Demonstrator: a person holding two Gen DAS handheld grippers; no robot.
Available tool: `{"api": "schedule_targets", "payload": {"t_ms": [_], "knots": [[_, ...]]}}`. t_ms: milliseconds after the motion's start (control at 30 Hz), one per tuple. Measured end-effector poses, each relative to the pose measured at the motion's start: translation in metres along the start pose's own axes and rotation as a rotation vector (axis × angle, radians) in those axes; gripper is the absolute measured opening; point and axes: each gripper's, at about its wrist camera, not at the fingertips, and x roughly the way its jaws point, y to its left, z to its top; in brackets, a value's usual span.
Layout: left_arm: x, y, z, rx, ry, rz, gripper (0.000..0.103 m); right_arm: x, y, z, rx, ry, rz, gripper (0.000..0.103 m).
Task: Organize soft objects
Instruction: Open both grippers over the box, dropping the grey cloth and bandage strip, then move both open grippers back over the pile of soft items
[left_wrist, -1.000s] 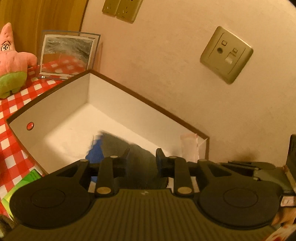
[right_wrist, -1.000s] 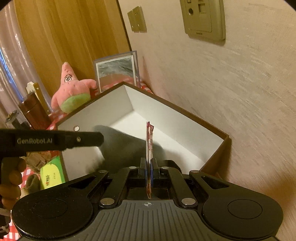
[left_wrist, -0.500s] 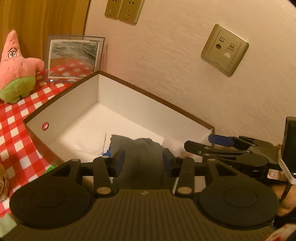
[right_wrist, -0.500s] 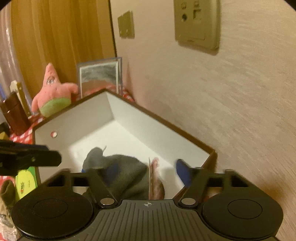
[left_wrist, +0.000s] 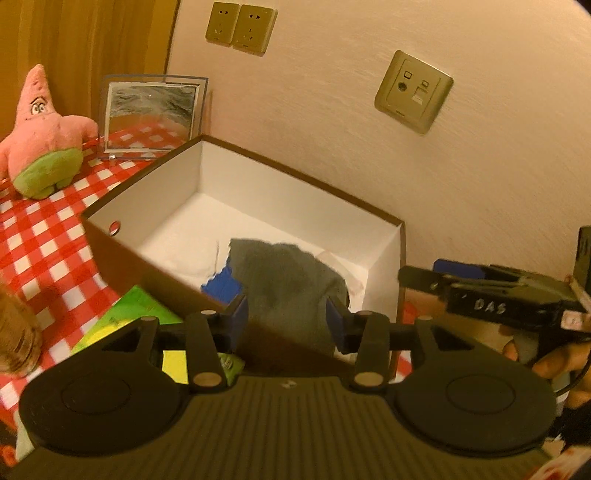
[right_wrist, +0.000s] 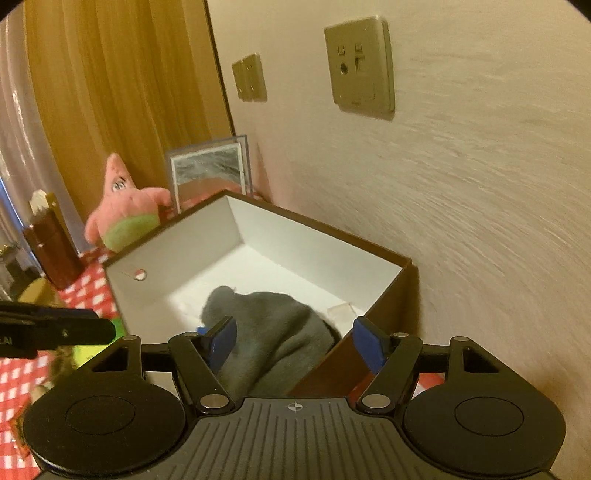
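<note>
A brown box (left_wrist: 122, 254) with a white inside stands against the wall; it also shows in the right wrist view (right_wrist: 388, 299). A grey soft cloth (left_wrist: 288, 280) lies in its near end, draped over the near rim (right_wrist: 273, 339). A blue item (left_wrist: 221, 282) and a small pale packet (right_wrist: 341, 310) lie beside it in the box. My left gripper (left_wrist: 288, 321) is open and empty, just in front of the box. My right gripper (right_wrist: 295, 345) is open and empty over the near corner; it shows at the right in the left wrist view (left_wrist: 480, 291).
A pink star plush (left_wrist: 40, 136) sits on the red checked tablecloth (left_wrist: 44, 236) left of the box, beside a framed picture (left_wrist: 149, 116). A green and yellow packet (left_wrist: 122, 321) lies in front of the box. Wall sockets (left_wrist: 413, 92) are above. A brown holder (right_wrist: 51, 243) stands far left.
My right gripper has opened and let go of the pale packet, which now lies in the box. Both grippers have drawn back from the box, and the left has opened wider.
</note>
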Motion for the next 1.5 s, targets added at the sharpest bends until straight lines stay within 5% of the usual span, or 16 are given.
{"api": "schedule_targets", "payload": {"t_ms": [800, 1500], "knots": [[-0.117, 0.055, -0.098, 0.018, 0.041, 0.022, 0.042, -0.076, 0.107, -0.071, 0.039, 0.076, 0.062, 0.070], [-0.174, 0.142, -0.154, -0.050, 0.085, 0.169, 0.042, -0.057, 0.216, -0.124, -0.104, 0.187, 0.144, 0.069]]}}
